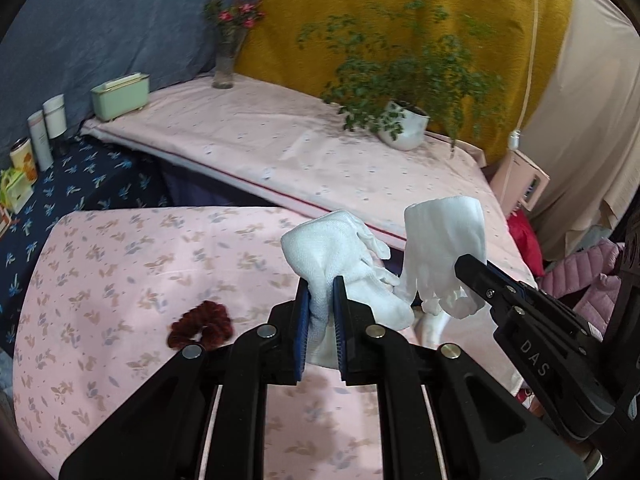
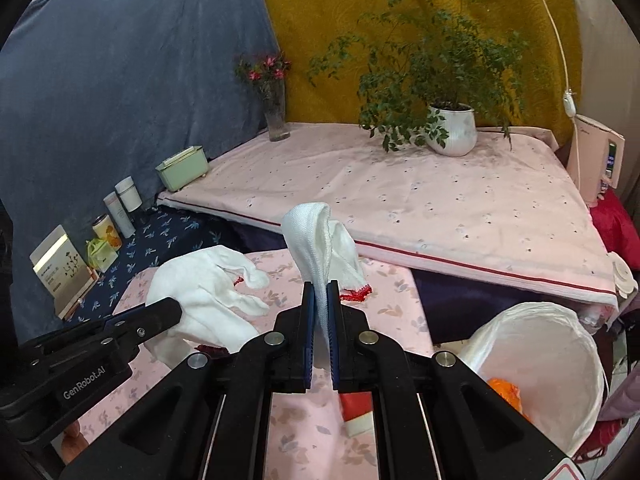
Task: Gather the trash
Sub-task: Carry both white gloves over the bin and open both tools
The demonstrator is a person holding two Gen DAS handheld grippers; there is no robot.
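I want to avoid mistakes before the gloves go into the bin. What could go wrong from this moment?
1. Each gripper, left gripper and right gripper, pinches only a fold of its white glove; the limp cloth may slip out.
2. The lined bin sits low at the right, so the left glove could drop short onto the table.

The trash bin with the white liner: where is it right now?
In the right wrist view the trash bin sits at lower right, beside the pink floral table, right of the right gripper.
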